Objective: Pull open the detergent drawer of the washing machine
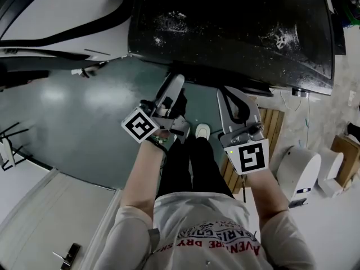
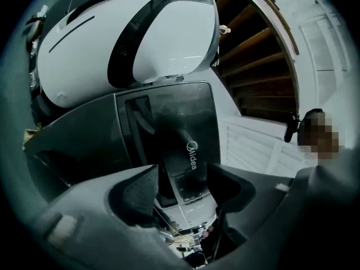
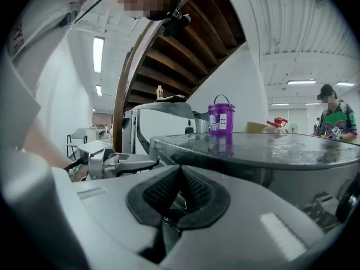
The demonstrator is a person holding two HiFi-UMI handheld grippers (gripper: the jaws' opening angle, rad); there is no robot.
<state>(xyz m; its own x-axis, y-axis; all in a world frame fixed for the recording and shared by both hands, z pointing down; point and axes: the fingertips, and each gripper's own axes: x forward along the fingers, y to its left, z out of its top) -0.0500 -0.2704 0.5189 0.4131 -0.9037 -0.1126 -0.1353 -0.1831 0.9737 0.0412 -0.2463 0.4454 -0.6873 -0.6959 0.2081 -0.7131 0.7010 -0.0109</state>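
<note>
success needs the left gripper (image 2: pixel 183 187), jaws wide and empty, squared onto the detergent drawer (image 2: pixel 181 114), seemingly shut on the washing machine (image 1: pixel 225 27) front beside the logo (image 2: pixel 192 157). right gripper (image 3: pixel 180 172) is pinched closed on nothing. purple bucket (image 3: pixel 221 117) on top, white appliance (image 2: pixel 129 44) alongside; neither blocks.

Large indoor hall, more a test space than a home: green painted floor (image 1: pixel 67 117), high white ceiling with strip lights (image 3: pixel 98 54), curved wooden staircase (image 3: pixel 185 55). A dark washer (image 1: pixel 225 32) stands beside a white washer (image 2: pixel 129 44); a person (image 3: pixel 336 117) works far off.
</note>
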